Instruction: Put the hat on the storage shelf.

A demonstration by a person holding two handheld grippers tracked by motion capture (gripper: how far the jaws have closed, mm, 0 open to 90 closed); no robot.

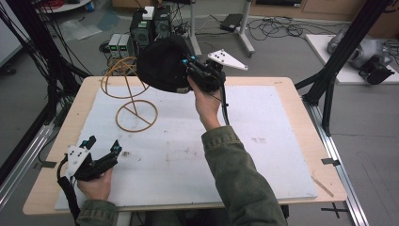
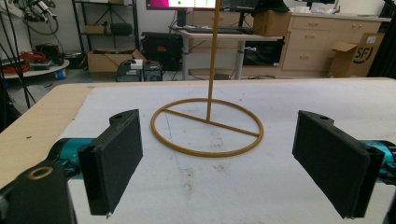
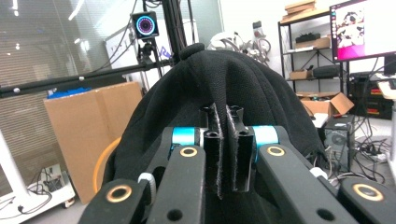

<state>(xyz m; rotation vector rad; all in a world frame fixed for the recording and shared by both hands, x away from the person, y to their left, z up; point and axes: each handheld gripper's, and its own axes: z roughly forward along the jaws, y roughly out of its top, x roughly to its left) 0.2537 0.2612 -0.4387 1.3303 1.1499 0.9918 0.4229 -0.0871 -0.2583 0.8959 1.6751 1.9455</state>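
The right gripper (image 1: 190,70) was clenched on the rim of a black knitted cap (image 1: 162,63), held aloft beside the ochre wire hat stand (image 1: 134,101) (top ring apparently bare). Hanging remained undone. The left gripper (image 1: 101,153) rested released near the table's (image 1: 291,94) front edge.

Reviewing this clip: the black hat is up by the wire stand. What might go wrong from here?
1. The right hand-held gripper pinches only a fold of the black hat, so the fabric might slip free.
2. The yellow wire stand looks light, and the left hand-held gripper sits open and away from it; a push from the hat may tip or slide it.
3. The hat hides the stand's top ring, so it may land off-centre.
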